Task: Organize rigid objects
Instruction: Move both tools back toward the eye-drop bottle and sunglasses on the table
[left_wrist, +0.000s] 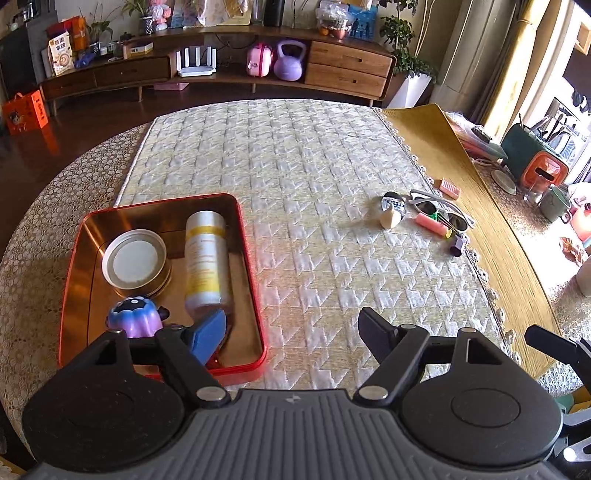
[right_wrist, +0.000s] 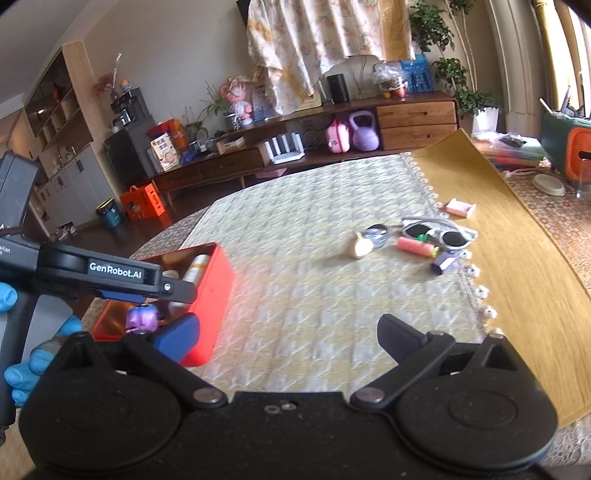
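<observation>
Both grippers are sitting with their fingers spread wide and nothing between them. The left gripper (left_wrist: 297, 332) is filling the bottom of its own view, its blue-padded finger (left_wrist: 208, 336) overlapping the near corner of the red tin tray (left_wrist: 255, 280) at lower left. The right gripper (right_wrist: 288, 338) is likewise empty, looking across the quilted table cover (right_wrist: 295, 295).

Inside the tray a round tin (left_wrist: 135, 264), a white and yellow bottle (left_wrist: 207, 258) lying on its side, and a purple toy (left_wrist: 135, 319) are already lying, the toy nearest the camera. Judging by that, part of the sorting is done.

The remaining pieces are lying in a loose cluster at centre right of both views, well apart from the tray: white sunglasses (right_wrist: 441, 234), a pink tube (right_wrist: 415, 246) touching or just beside them, a cream-coloured piece (right_wrist: 360, 248), a small dark round container (right_wrist: 376, 234), a small purple block (right_wrist: 445, 262) near the fringe, and a pink comb-like piece (right_wrist: 460, 208) on the yellow mat (right_wrist: 517, 277).

The step in hand seems to be the gap between placements, with a hand going back for another item. The next move is probably calling for the right gripper to reach toward the cluster and pick one piece cleanly; the pink tube and sunglasses are crowding each other, so the fingers would need to straddle one thing only.
</observation>
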